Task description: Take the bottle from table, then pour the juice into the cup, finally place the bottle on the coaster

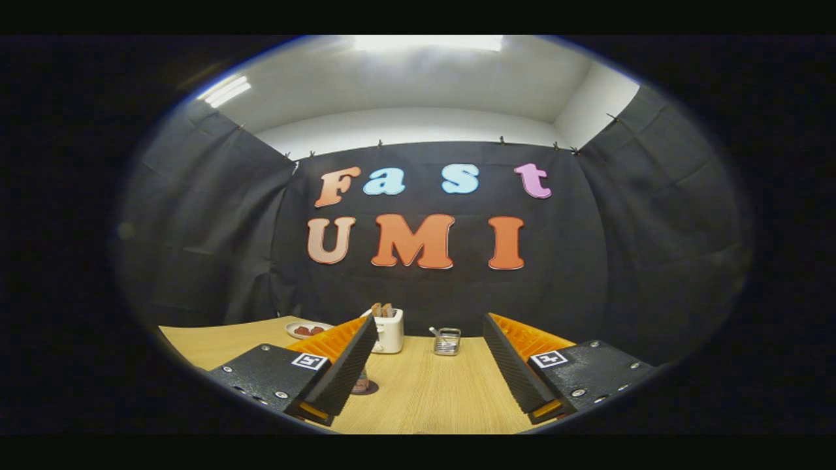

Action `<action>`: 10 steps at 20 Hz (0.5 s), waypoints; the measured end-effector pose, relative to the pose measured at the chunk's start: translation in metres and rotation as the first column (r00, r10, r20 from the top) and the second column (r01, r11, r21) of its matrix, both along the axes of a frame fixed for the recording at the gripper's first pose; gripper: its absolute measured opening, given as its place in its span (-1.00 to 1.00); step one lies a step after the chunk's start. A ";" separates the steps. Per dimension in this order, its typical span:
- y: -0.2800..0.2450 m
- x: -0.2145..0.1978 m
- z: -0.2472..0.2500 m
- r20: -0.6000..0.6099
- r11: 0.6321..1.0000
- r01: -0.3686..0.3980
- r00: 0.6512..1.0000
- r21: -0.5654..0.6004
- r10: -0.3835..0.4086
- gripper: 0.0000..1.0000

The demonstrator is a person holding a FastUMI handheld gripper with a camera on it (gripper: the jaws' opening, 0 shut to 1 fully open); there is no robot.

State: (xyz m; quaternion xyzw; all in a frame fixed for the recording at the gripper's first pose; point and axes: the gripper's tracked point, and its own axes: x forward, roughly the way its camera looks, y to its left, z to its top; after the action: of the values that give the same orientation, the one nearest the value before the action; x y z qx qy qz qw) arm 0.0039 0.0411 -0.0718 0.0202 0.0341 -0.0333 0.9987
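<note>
Wooden desk (418,391) carries a small bottle (360,382) on a dark round coaster (373,389), half hidden behind the left finger of the gripper (424,375), whose fingers stand released around nothing: fits bottle awaiting pickup or already set down; cup not identifiable.

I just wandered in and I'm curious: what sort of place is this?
Probably a staged recording booth, not a real kitchen: black cloth walls hang around a wooden table set with a toaster, a small plate and a wire basket. The gripper is open.
</note>
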 end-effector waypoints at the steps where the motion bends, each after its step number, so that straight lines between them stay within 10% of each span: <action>1: 0.006 0.001 0.000 0.004 1.000 -0.005 1.000 -0.002 0.005 0.94; 10: 0.024 0.003 -0.001 0.006 0.999 -0.013 1.000 -0.035 0.013 0.94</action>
State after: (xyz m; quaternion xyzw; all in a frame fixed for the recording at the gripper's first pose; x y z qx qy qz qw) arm 0.0065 0.0651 -0.0733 0.0025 0.0305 -0.0275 0.9992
